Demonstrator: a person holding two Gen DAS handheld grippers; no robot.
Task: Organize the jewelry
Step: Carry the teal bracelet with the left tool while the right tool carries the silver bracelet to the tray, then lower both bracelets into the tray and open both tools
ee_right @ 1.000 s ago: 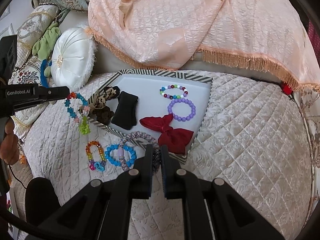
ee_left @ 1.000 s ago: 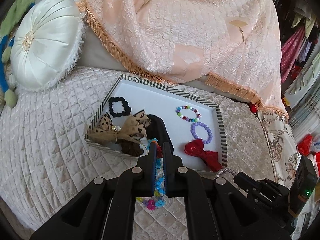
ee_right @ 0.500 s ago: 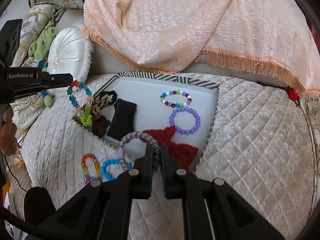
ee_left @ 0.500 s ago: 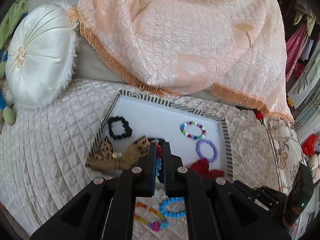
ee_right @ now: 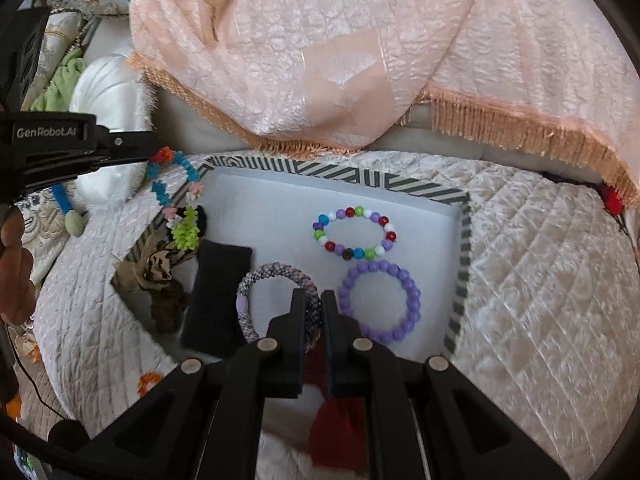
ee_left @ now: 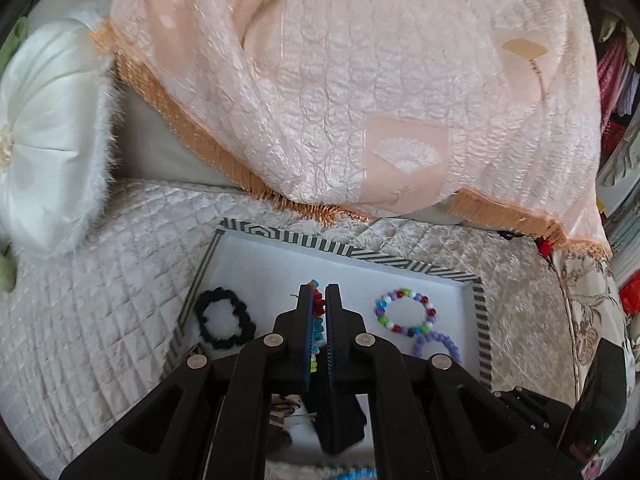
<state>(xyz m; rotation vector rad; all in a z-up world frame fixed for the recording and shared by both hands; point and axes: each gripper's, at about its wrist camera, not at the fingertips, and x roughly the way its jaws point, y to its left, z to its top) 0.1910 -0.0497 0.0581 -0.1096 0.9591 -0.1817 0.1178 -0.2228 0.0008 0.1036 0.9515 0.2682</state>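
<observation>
Above tray [ee_right: 464, 240] — flower bracelet [ee_right: 176, 204] dangling, seemingly lengthwise-vertical.

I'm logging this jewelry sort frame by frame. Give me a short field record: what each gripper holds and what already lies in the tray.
left gripper: shut on flower-bead bracelet, hanging over the tray's left edge
right gripper: shut on speckled woven bangle, over the tray
tray: striped rim, white floor
in tray: multicolor bead bracelet, purple bead bracelet, black scrunchie, black cloth piece, red bow
surface: quilted bedspread

Left gripper [ee_left: 316, 300] jaws pinch a colourful bracelet [ee_left: 317, 322] above the tray [ee_left: 478, 312].
</observation>
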